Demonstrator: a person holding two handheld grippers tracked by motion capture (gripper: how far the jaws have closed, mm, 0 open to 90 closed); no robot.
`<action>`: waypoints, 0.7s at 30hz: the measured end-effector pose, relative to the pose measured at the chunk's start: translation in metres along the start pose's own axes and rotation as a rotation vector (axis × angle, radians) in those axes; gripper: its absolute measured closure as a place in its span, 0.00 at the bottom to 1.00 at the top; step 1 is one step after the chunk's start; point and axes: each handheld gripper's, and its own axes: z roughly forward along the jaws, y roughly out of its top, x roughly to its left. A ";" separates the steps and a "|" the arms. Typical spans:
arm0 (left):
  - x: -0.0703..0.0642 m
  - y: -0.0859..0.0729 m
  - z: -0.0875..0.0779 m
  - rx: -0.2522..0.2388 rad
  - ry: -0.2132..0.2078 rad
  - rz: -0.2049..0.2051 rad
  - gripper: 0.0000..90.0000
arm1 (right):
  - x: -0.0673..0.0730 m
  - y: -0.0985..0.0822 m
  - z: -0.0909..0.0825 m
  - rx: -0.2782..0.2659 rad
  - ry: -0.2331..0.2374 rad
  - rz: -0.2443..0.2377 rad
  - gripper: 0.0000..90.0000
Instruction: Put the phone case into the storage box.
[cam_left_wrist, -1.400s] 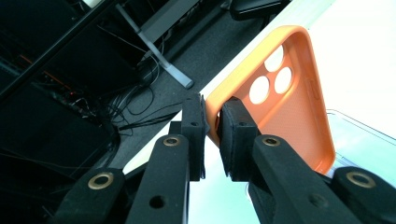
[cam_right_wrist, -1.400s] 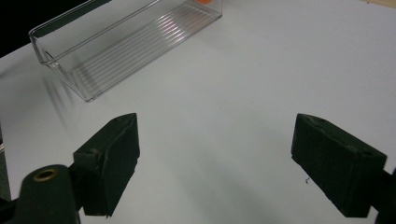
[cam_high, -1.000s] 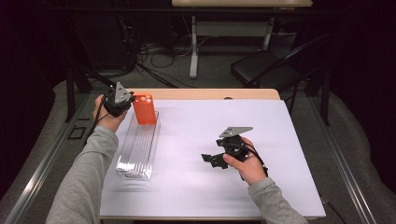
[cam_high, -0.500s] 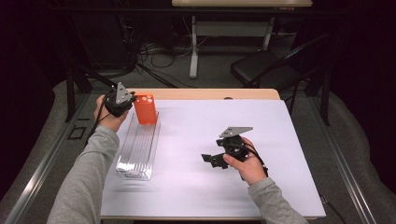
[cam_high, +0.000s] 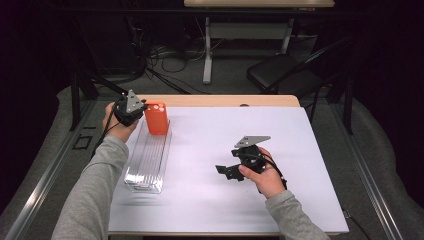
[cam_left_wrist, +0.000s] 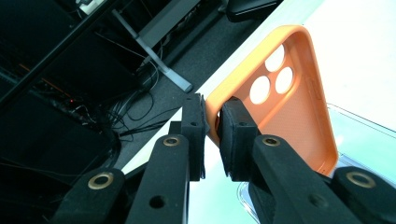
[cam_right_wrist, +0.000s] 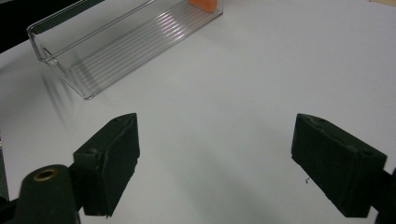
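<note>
While the left gripper (cam_left_wrist: 212, 128) pinches its rim, the orange phone case (cam_left_wrist: 289, 102) stands upright.

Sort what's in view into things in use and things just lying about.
In use: orange phone case, pinched by its edge in the left gripper; clear tray beneath it.

Lying about: black chair, floor cables. The right gripper is open, idle over the table.

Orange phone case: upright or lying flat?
Upright: the orange phone case stands on end in the clear tray, its edge clamped by the left gripper.
</note>
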 end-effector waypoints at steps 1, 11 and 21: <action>0.000 0.000 0.000 0.001 0.000 0.000 0.90 | 0.000 0.000 0.000 0.000 0.001 0.002 0.17; 0.003 -0.003 -0.001 0.018 -0.002 -0.007 0.90 | 0.000 0.000 0.000 0.000 0.000 0.001 0.17; 0.003 -0.003 0.000 0.020 0.002 -0.016 0.89 | 0.000 0.000 0.000 0.001 0.000 0.001 0.17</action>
